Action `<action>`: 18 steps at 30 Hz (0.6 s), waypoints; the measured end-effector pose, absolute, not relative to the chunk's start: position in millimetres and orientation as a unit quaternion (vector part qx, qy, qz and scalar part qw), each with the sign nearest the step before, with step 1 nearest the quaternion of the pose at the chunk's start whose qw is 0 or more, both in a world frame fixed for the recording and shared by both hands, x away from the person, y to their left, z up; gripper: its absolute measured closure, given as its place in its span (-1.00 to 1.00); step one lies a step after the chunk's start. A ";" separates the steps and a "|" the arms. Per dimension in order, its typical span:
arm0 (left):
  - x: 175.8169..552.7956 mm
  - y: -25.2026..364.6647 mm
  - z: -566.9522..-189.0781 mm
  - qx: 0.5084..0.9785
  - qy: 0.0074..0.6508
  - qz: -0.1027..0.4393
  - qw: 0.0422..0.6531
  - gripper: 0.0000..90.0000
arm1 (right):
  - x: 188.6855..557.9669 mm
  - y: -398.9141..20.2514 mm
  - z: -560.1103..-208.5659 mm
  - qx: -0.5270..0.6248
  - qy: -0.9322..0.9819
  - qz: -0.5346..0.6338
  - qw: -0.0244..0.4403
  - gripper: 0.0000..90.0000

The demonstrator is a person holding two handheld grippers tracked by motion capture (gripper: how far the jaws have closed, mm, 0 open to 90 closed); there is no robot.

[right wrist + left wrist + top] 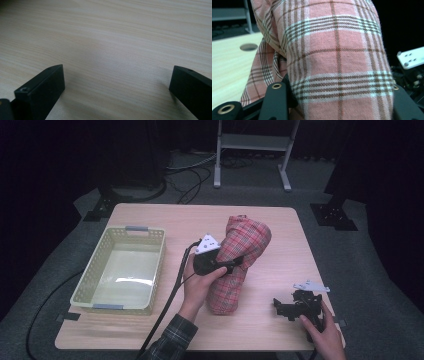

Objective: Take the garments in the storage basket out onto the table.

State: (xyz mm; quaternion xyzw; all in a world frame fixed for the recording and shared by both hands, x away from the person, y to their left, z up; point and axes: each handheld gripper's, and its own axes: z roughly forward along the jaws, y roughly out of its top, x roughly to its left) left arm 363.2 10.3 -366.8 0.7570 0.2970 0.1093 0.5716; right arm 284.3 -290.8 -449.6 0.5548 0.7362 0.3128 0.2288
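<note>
The left tongs are clamped on the cloth, a rolled-up bundle lying in the middle of the worktop, right of the basket. The right tongs rest apart on the bare wood near the front edge. To do this well, I think the hand should keep squeezing and lift slowly, so the roll stays together. The cloth is soft, pink and checked. The basket is hard plastic with little holes.

A cloth in pink-red plaid with white and brown stripes lies on a pale wood-grain table. The basket is pale yellow with grey handles. Both grippers, left and right, are black with white-grey plates.
</note>
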 end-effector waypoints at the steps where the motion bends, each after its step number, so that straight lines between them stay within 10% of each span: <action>1: 365.0 7.1 -370.2 0.763 0.302 0.104 0.562 0.05 | 284.3 -290.8 -449.6 0.555 0.736 0.313 0.229 -1.00; 18: 379.3 -15.2 -378.1 0.804 0.324 0.086 0.492 -0.01 | 284.2 -290.7 -449.6 0.556 0.736 0.313 0.228 -1.00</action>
